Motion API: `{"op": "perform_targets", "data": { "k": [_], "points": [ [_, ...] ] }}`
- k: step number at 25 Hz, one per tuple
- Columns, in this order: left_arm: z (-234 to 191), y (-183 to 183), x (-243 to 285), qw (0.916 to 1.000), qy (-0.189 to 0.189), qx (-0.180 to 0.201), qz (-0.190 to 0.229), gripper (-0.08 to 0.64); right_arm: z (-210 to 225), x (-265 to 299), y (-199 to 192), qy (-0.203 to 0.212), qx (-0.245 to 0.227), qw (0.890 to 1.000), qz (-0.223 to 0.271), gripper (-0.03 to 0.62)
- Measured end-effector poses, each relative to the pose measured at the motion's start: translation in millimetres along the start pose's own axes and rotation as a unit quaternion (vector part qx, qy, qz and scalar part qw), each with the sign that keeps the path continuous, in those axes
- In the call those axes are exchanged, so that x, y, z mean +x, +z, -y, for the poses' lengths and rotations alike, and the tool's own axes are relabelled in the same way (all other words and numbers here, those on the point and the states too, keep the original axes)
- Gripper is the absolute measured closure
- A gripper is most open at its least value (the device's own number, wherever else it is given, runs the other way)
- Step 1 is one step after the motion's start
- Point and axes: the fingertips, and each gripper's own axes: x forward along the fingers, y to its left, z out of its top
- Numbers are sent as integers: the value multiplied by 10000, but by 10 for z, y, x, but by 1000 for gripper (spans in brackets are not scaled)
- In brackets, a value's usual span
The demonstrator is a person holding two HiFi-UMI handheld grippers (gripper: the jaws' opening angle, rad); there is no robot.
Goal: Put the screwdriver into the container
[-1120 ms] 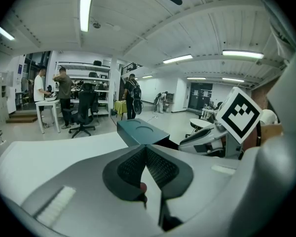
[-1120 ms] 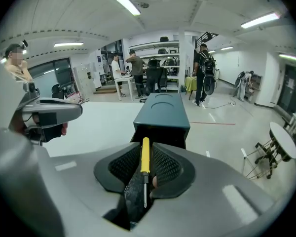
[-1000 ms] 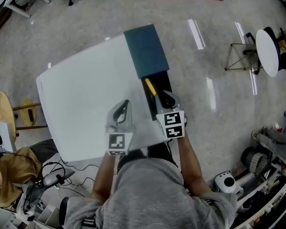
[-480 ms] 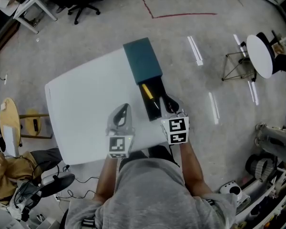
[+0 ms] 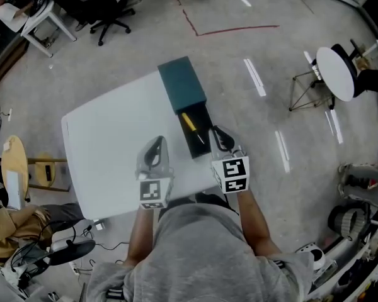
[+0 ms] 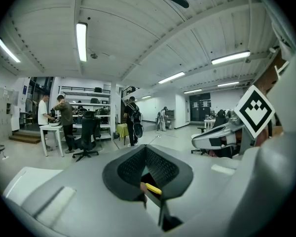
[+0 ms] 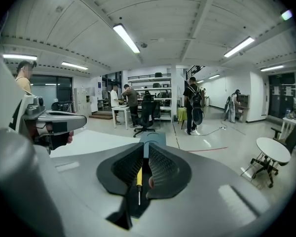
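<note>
A yellow-handled screwdriver [image 5: 189,122] lies in a black tray [image 5: 199,146] that is pulled out of a teal container [image 5: 181,82] on the white table [image 5: 107,143]. My right gripper [image 5: 216,131] hovers at the tray's right edge. Its jaws are closing with a narrow gap left and no grip on anything. In the right gripper view [image 7: 145,149] the screwdriver [image 7: 138,179] shows through that gap, down in the tray, with the teal container [image 7: 152,138] beyond. My left gripper [image 5: 159,141] rests shut over the table, left of the tray. Its view [image 6: 145,149] shows the yellow handle [image 6: 152,189] below.
The tray sits near the table's right edge [image 5: 222,168], with floor beyond. A round white side table [image 5: 335,73] stands far right, a wooden stool [image 5: 15,162] far left, and office chairs [image 5: 113,14] at the back. Several people [image 7: 192,105] stand in the background.
The head view has shifted, so table and box sit a little higher and further left. The screwdriver stays in the tray. My right gripper sits slightly further from it.
</note>
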Motion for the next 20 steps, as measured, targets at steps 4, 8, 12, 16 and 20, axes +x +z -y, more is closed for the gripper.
{"op": "perform_targets", "data": {
  "k": [4,8,12,16,20],
  "points": [
    [31,23,-22,9999,52,13,124,548,-16,-68,5,30,-54,9999,144,563],
    [62,88,-104,9997,109,26,206,548,-44,-156,42,70,-75,9997,243,569],
    [104,66,-179,9996,155,17,218,548,-54,-234,64,67,-88,9992,392,588],
    [177,34,-217,9997,156,-8,197,548,-42,-294,27,75,-52,9991,422,589],
    [194,33,-246,9997,155,12,213,548,-67,-319,9,86,-68,9990,433,589]
  ]
}}
